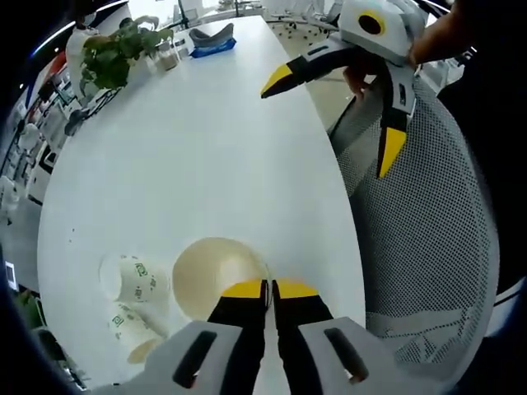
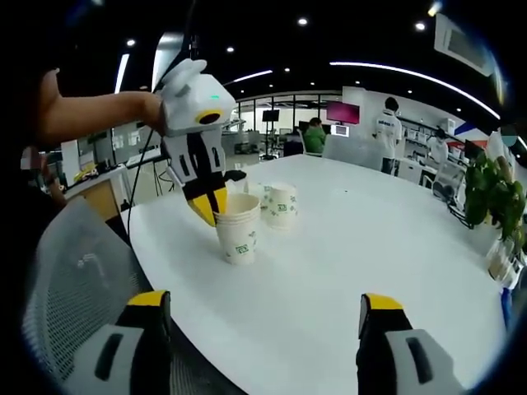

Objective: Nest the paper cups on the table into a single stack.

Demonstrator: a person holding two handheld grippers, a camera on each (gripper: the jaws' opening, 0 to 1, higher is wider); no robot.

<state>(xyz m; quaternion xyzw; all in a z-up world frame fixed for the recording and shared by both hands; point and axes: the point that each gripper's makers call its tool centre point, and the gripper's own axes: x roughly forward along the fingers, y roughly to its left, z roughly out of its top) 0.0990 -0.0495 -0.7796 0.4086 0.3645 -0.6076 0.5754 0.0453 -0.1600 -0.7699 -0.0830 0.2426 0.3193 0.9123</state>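
The left gripper (image 1: 265,290), grey with yellow-tipped black jaws, has its jaws pressed together on the near rim of the upright white paper cup with green print (image 1: 216,276); in the right gripper view its tips sit over the edge of that cup (image 2: 238,227), 1 inside the mouth and 1 outside as far as I can tell. A rim pinch like this looks chosen to leave the mouth open and the cup steady, so it can take another cup or be lifted over 1. From that view's stepped rim it may already be 2 cups nested.

2 more white paper cups with green print stay loose on the round white table (image 1: 189,156): one upright cup (image 1: 132,276) to its left and a cup lying on its side (image 1: 138,333) nearer the table edge.

The right gripper (image 2: 263,317) hangs spread wide and empty, well apart from the cups, above the grey mesh chair (image 1: 428,239) at the table's edge, probably waiting to fetch the next cup.

The cups carry a small green logo; its lettering is too small to read.
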